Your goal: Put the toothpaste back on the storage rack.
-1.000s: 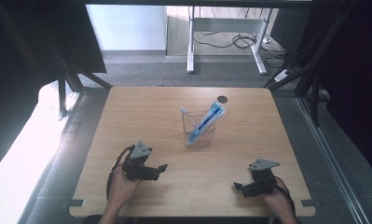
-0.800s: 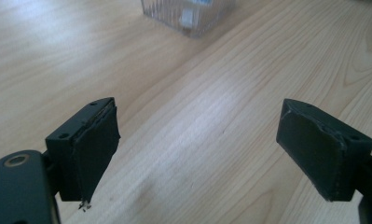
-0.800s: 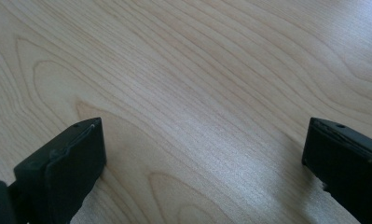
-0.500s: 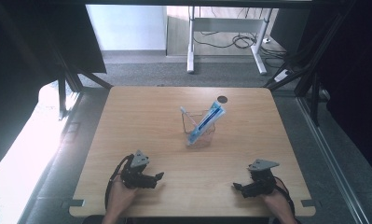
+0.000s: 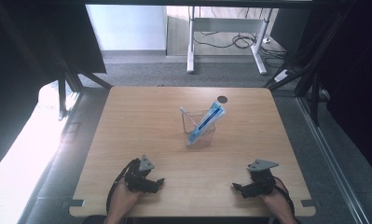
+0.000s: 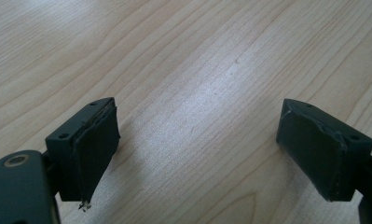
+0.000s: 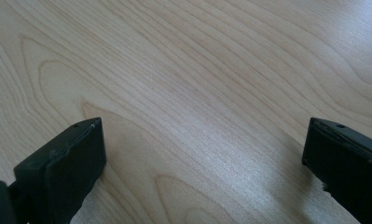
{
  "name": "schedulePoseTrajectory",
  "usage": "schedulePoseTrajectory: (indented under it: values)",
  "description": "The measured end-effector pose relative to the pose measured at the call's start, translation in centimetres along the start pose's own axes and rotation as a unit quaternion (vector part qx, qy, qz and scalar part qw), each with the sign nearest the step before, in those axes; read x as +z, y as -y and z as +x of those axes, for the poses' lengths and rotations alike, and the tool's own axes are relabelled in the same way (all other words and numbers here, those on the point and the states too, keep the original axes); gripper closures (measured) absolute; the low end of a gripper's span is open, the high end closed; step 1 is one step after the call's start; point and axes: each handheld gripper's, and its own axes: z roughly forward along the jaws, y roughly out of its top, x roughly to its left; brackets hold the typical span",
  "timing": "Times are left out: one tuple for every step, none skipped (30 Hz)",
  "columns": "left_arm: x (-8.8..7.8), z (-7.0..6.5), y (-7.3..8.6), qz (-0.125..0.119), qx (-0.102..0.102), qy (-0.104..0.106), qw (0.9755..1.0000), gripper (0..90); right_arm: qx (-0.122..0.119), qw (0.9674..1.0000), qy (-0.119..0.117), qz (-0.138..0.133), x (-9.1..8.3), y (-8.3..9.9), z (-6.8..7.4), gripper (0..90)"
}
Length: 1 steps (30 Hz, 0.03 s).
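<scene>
The wooden table (image 5: 127,140) carries one group of objects: a clear cup (image 5: 200,133) standing near its centre, holding a blue-and-white toothpaste tube (image 5: 207,122) and a toothbrush (image 5: 187,116). The tube's long axis is tilted, its foot low in the cup toward the near left and its top end leaning over the rim toward the far right; the toothbrush leans the opposite way, its head above the far-left rim. Both grippers sit at the near edge of the table, well apart from the cup. The cup lies forward and to the right of the left gripper (image 5: 156,182), and forward and to the left of the right gripper (image 5: 237,188). Judged from the high view, the cup is roughly midway between them, with neither clearly nearer. The left gripper's jaws stand wide apart over bare wood with nothing between them, as its own view confirms at the left gripper (image 6: 197,154); the right gripper (image 7: 204,172) is likewise spread and empty. Any approach to the cup requires a forward, inward reach.
</scene>
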Motion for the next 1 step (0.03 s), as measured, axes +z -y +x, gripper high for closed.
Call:
schedulePoseTrajectory:
  values:
    - [0.0,0.02,-0.01,0.0,-0.001,0.001,1.0,13.3,-0.001,1.0,0.0,0.0,0.01,0.01,-0.01,0.0]
